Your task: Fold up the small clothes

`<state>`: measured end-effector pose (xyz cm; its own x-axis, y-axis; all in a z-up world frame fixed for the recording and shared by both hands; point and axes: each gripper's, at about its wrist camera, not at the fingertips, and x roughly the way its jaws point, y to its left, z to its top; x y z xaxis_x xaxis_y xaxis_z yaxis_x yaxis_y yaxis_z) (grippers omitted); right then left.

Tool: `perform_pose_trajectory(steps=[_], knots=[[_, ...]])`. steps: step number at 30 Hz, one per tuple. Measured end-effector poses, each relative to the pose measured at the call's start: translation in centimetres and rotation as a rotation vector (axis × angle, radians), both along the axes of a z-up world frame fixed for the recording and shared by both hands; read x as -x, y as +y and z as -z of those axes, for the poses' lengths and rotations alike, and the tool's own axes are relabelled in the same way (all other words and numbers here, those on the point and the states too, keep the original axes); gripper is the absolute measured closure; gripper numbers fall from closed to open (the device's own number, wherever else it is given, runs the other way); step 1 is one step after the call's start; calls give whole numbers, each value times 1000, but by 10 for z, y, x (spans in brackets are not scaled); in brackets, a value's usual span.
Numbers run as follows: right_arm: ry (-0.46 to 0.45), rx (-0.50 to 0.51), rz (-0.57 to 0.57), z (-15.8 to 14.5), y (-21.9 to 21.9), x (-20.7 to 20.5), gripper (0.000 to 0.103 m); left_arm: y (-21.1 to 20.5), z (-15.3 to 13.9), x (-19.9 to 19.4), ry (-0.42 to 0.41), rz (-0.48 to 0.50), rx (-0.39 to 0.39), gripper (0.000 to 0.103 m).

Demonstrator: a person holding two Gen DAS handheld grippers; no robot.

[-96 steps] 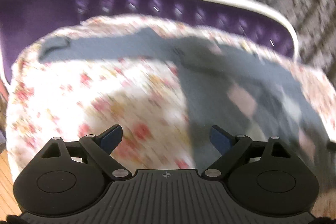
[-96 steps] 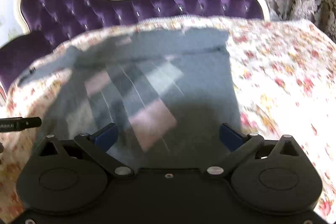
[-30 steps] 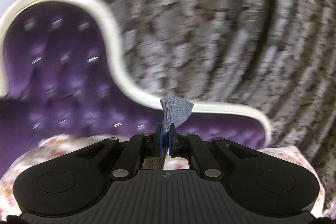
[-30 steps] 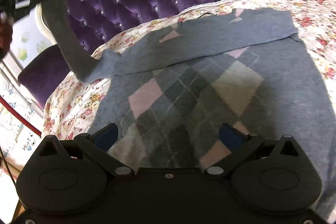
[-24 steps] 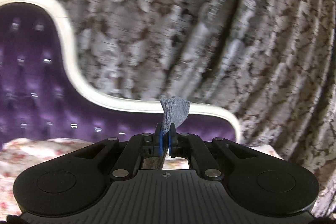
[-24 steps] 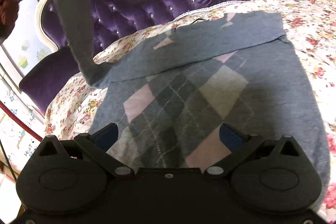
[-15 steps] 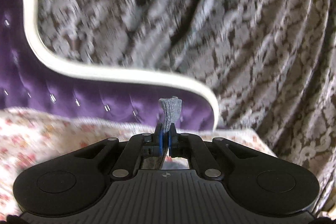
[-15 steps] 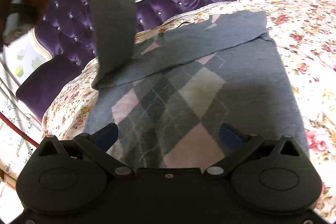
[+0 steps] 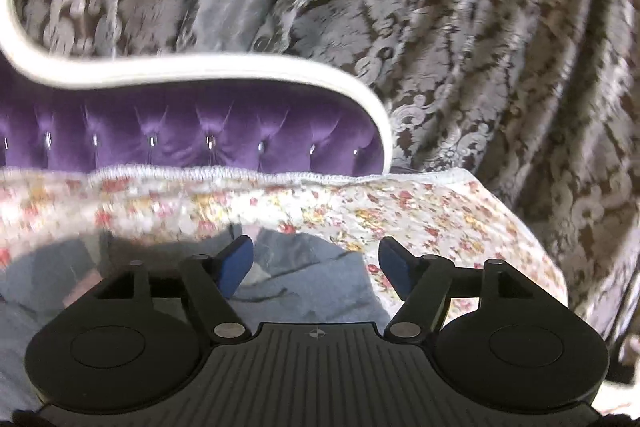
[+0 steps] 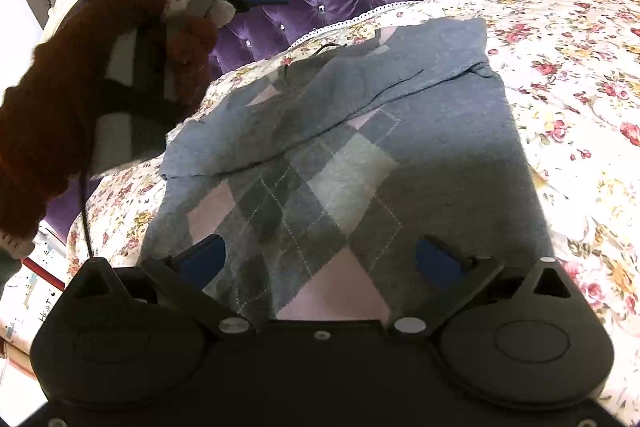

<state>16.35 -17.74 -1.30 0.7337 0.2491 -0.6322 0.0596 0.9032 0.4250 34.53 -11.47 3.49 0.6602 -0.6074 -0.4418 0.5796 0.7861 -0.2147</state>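
Sweater [image 10: 400,131] flat on floral bedspread [image 10: 580,75] — we see left gripper [image 9: 314,261] opening, empty; right gripper [image 10: 320,259] wide, empty.

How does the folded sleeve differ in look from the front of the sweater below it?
The sleeve is plain grey; the front bears an argyle pattern of pink, light grey and dark grey diamonds. The sleeve lies slanted across the top of the sweater, wrinkled; the front lies flat. Both are the same grey knit.
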Motion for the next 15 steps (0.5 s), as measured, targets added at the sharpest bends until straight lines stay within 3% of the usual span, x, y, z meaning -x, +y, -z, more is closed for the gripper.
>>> perform_pose_trajectory(steps=[3,6,14,15], knots=[[-20,15,-1,-7,-3,-3,1,17,1,10,-67,-32,-60,32],[-54,31,6,-15,-10,-8,1,48,14,11,-89,-143,-134,32],[-138,112,19,-29,-29,-45,1,146,69,-8,76,-451,-197,32],[-147,130,14,-29,-31,-51,8,155,74,-10,91,-471,-202,32]])
